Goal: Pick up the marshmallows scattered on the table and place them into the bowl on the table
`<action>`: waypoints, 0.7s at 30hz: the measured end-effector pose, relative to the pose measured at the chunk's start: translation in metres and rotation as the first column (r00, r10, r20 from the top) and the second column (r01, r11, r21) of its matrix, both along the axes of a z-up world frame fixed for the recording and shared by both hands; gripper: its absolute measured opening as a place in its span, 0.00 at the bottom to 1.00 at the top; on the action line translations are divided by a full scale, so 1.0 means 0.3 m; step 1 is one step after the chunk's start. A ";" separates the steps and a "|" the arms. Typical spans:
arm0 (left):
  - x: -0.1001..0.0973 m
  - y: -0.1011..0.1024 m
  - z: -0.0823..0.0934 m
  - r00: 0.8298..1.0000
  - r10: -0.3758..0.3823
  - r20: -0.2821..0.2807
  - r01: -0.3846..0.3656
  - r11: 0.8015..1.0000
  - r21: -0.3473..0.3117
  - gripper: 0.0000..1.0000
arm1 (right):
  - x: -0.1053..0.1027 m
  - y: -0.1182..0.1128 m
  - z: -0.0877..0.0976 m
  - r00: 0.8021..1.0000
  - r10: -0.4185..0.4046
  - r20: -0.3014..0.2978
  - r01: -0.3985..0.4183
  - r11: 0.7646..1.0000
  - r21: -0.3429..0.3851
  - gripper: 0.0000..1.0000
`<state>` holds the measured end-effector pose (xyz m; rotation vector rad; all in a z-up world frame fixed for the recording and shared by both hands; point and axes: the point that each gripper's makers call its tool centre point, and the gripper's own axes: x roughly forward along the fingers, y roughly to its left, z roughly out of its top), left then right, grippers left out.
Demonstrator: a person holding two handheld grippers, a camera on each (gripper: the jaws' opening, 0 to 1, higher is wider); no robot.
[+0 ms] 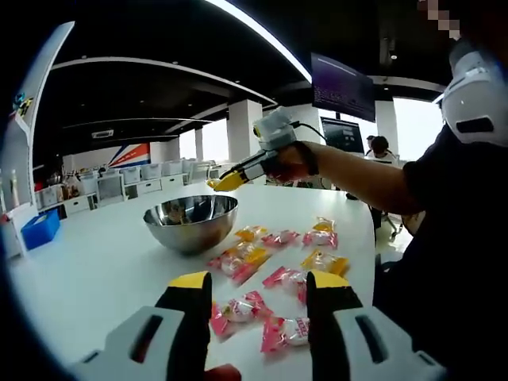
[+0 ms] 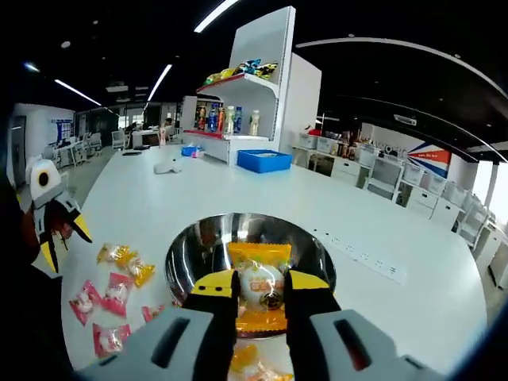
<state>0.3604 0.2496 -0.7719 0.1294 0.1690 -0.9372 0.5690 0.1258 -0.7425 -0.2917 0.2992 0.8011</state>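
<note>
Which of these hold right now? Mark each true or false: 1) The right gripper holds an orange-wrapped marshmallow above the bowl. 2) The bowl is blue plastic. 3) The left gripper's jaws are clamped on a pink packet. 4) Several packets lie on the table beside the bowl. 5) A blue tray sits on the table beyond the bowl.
1) True. The right gripper is shut on the orange-wrapped marshmallow over the bowl.
2) False. The bowl is shiny metal.
3) False. The left gripper is open, its jaws apart above the pink packets.
4) True. Pink and yellow packets lie on the white table beside the bowl.
5) True. The blue tray sits on the table further away.
</note>
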 end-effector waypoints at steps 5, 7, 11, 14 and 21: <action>0.000 0.002 0.004 1.000 0.002 0.002 -0.002 1.000 -0.003 0.48 | 0.022 0.039 -0.010 1.000 0.013 -0.004 -0.013 1.000 -0.010 0.23; 0.000 0.002 0.003 1.000 0.001 0.002 -0.001 1.000 -0.003 0.48 | 0.030 0.053 -0.020 1.000 0.018 -0.011 -0.018 1.000 -0.012 0.23; -0.005 0.000 -0.007 1.000 -0.007 -0.007 0.007 1.000 0.003 0.47 | 0.041 0.077 -0.037 0.999 0.020 -0.025 -0.020 1.000 0.002 0.23; -0.007 0.002 -0.011 1.000 -0.010 -0.008 0.010 1.000 0.008 0.47 | 0.040 0.092 -0.053 0.999 0.026 -0.031 -0.026 1.000 -0.003 0.24; 0.002 0.019 -0.005 1.000 0.009 -0.005 -0.009 1.000 -0.002 0.47 | -0.001 0.103 -0.053 0.999 0.024 -0.029 -0.025 1.000 -0.004 0.24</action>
